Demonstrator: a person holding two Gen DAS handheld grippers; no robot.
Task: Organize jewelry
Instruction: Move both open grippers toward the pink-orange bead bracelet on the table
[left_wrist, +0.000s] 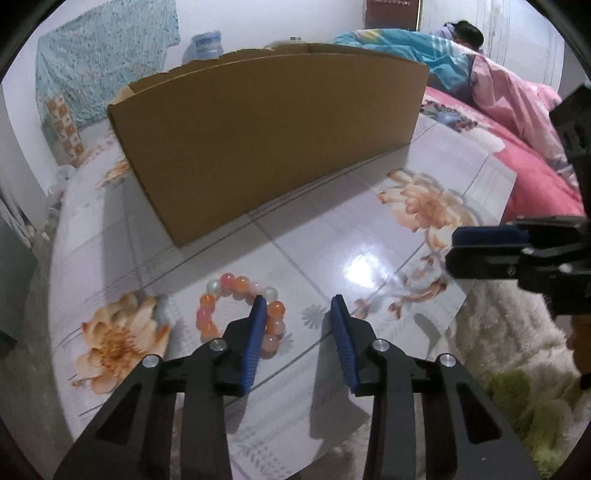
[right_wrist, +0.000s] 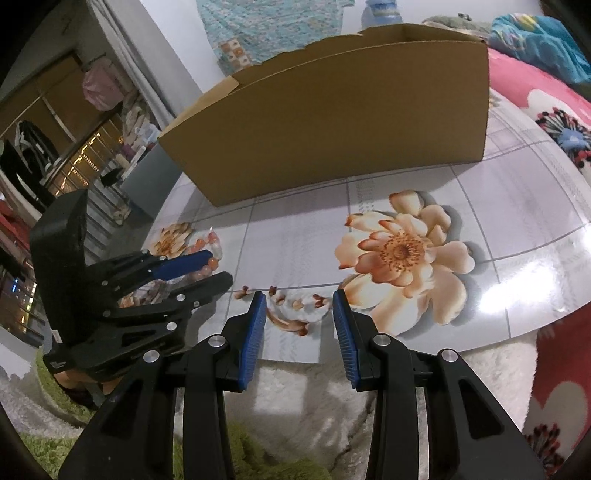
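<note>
The left gripper hangs low over the glossy flowered counter, its fingers narrowly parted with nothing between them. The beaded bracelet lies flat just outside the left-hand finger, whose tip overlaps its ring. The right gripper stands likewise narrow and empty above the counter's near edge. The cardboard box sits well beyond both sets of fingertips.
</note>
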